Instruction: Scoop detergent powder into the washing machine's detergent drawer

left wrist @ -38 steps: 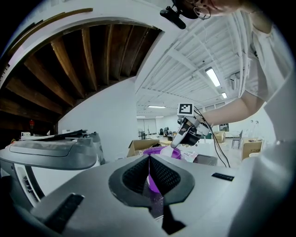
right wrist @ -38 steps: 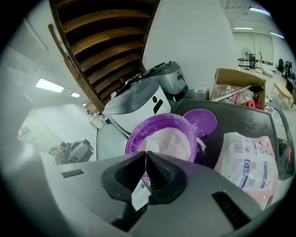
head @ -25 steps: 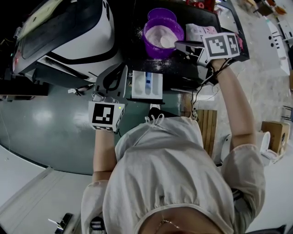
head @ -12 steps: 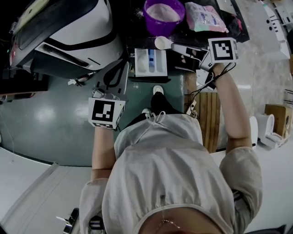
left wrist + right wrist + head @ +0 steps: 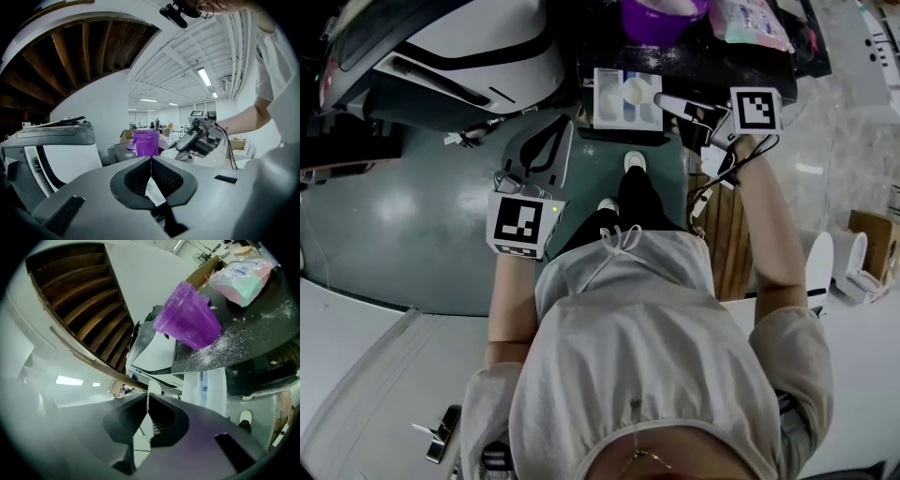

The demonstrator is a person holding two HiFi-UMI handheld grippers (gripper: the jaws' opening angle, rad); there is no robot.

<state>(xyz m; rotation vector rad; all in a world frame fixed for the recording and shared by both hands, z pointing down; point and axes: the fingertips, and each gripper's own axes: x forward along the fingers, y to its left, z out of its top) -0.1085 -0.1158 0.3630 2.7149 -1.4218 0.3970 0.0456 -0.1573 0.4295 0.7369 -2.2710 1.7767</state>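
Note:
The white detergent drawer [image 5: 609, 105] stands pulled out below the dark counter, with a blue compartment in it. My right gripper [image 5: 661, 98] is shut on the handle of a white scoop [image 5: 637, 91], whose bowl hangs over the drawer. In the right gripper view the scoop [image 5: 152, 399] shows as a thin white strip between the closed jaws, with the drawer [image 5: 211, 385] beyond. The purple powder bucket [image 5: 661, 14] sits on the counter above the drawer. My left gripper [image 5: 551, 136] is shut on nothing, held left of the drawer over the floor.
The white washing machine [image 5: 459, 52] fills the upper left. A pink and green detergent bag [image 5: 750, 21] lies right of the bucket, and spilled powder dusts the counter [image 5: 243, 329]. A wooden crate [image 5: 727, 258] stands by the person's right side. Feet [image 5: 633, 164] are below the drawer.
My right gripper has carried the scoop out of the purple bucket and down to the drawer. The left gripper has stayed about where it was.

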